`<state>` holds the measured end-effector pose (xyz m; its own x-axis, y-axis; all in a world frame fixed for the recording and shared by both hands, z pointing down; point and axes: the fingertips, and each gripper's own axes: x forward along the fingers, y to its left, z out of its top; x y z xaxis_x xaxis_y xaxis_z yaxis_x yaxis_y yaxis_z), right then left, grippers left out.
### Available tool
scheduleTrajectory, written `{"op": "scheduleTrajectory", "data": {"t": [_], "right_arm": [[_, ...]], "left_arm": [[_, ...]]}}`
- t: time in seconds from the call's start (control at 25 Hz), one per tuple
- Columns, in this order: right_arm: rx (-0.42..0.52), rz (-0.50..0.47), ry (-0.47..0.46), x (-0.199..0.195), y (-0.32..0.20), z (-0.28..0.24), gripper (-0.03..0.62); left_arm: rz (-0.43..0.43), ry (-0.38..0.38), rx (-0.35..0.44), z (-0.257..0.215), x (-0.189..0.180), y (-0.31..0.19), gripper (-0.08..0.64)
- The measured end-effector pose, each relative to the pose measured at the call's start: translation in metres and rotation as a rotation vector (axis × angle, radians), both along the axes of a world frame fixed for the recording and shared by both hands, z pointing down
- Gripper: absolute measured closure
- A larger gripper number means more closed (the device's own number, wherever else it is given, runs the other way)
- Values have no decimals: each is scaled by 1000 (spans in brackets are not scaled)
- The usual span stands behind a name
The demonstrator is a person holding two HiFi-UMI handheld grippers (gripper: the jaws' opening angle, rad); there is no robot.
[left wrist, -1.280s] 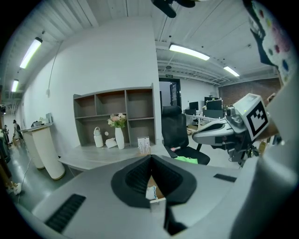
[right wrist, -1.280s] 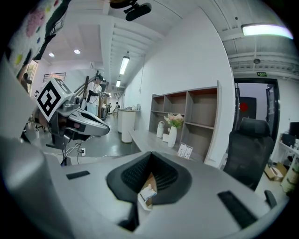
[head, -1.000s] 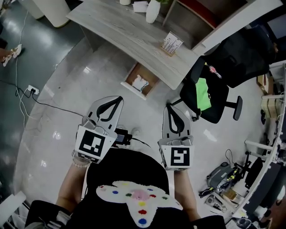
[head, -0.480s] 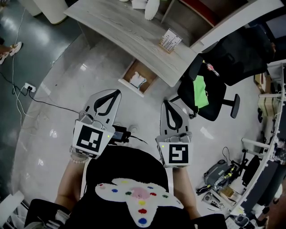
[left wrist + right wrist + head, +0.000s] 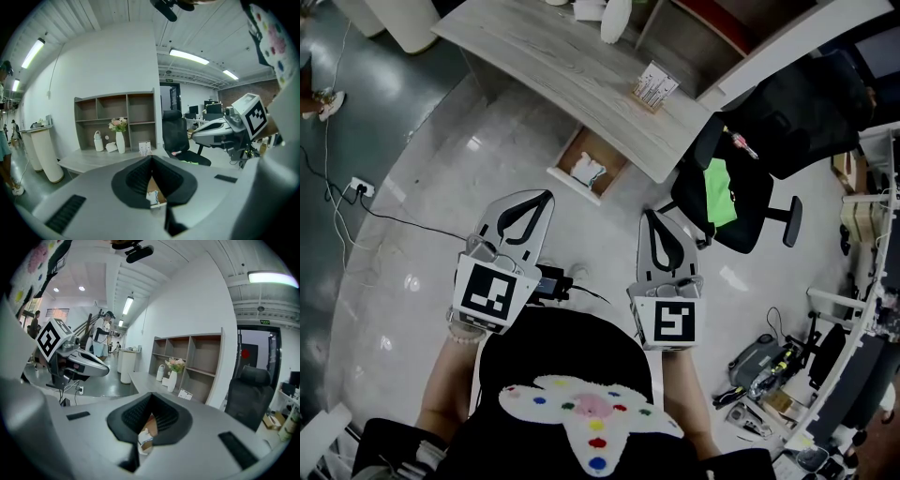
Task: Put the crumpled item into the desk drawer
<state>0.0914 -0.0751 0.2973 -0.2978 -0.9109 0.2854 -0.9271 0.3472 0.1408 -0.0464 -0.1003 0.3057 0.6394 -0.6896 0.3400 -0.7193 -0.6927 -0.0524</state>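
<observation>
The crumpled white item lies inside the open wooden drawer under the grey desk. My left gripper and right gripper hang side by side over the floor, well short of the drawer. Both have their jaws shut with nothing between them. In the left gripper view the gripper points at the drawer, and the crumpled item shows through the hole behind its jaws. The right gripper frames the same crumpled item in the right gripper view.
A black office chair with a green cloth stands right of the drawer. On the desk stand a card holder and a white vase. A power strip with a cable lies on the floor at the left.
The desk and drawer have slid slightly up and away in the head view. Both grippers stay shut and keep their places side by side.
</observation>
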Motion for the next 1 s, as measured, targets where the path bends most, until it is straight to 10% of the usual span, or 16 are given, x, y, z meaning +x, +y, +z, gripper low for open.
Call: {"op": "scheduleTrajectory", "data": {"t": [1.0], "right_arm": [[11,-15,3,-7,4,-1,591]], "left_arm": [[25,3,-7,4,7,8,549]]}}
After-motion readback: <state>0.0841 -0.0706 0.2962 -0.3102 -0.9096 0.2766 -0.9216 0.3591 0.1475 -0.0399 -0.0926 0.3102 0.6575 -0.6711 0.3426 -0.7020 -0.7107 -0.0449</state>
